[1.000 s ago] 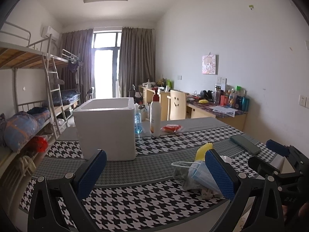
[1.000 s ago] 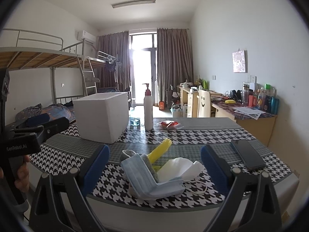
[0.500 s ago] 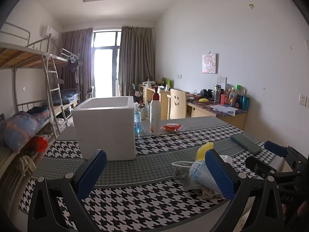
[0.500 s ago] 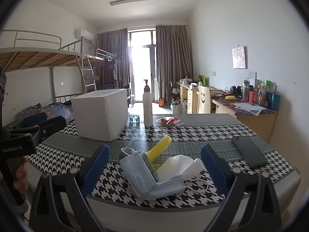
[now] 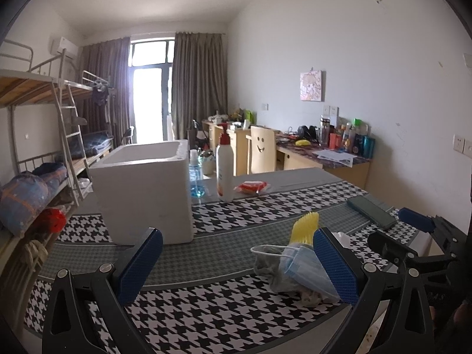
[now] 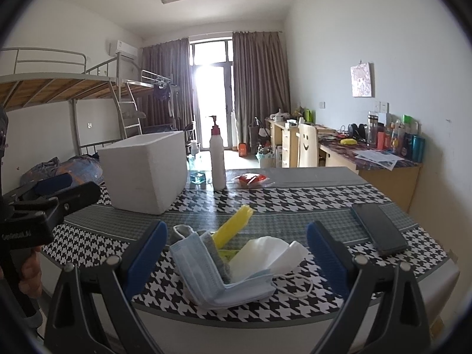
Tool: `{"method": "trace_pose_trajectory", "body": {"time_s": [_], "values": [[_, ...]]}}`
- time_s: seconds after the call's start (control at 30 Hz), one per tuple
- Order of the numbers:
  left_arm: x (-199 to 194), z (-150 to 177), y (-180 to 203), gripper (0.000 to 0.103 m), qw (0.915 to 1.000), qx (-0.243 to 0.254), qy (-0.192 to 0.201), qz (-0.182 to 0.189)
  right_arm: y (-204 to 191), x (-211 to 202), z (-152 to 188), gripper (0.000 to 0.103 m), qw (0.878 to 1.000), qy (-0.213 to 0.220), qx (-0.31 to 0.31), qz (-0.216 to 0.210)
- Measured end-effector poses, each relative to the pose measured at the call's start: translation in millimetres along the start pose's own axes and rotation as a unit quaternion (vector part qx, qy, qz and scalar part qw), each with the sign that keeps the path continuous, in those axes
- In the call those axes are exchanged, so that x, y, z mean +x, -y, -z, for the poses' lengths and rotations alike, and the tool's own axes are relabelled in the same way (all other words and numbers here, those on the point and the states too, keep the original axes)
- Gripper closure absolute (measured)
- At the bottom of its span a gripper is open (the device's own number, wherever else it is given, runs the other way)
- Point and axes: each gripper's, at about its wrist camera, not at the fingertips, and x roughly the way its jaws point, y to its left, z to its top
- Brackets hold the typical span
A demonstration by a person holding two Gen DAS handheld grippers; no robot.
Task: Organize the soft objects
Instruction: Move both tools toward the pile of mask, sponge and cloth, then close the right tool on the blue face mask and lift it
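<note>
We see a counter point(image 6: 295, 206) covered in a black-and-white houndstooth cloth. Near its front edge lies a small heap of soft things: a folded blue face mask point(image 6: 206, 268), a white mask point(image 6: 265, 253) touching it, a grey cloth point(image 6: 212, 244) tucked between them, and a yellow brush point(image 6: 233, 225) leaning out behind.

Our right gripper point(image 6: 236, 253) hangs just in front of this heap with its blue-padded jaws spread wide and nothing between them; the heap sits framed in the gap. Our left gripper point(image 5: 236, 265) is also wide open and empty, held over the counter with the heap just beside its right finger.

Farther back stand a white foam box point(image 5: 144, 188), open at the top, and a white pump bottle point(image 5: 224, 174). A dark phone point(image 6: 379, 228) lies well to the right.
</note>
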Motion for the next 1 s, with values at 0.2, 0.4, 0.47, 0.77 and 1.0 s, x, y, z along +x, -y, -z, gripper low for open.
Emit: {"method": "trace_pose_trajectory", "body": {"time_s": [0.2,0.4,0.47,0.77,1.0], "values": [[13,1,4,0.001,0.9997,0.008,-0.021,0.01,11,8,1,0.006,1.0,-0.011,0.006,0.006],[25,3,12,0.001,0.999,0.017,-0.035,0.023,17,14,3,0.006,1.0,-0.021,0.007,0.015],[30,6,14,0.001,0.9986,0.019,-0.041,0.027,21,16,5,0.006,0.999,-0.027,0.012,0.017],[44,14,16,0.001,0.9968,0.018,-0.066,0.041,27,19,16,0.006,0.999,-0.049,0.014,0.014],[50,17,9,0.001,0.9967,0.015,-0.073,0.03,14,25,30,0.006,0.997,-0.073,-0.001,-0.017]]}}
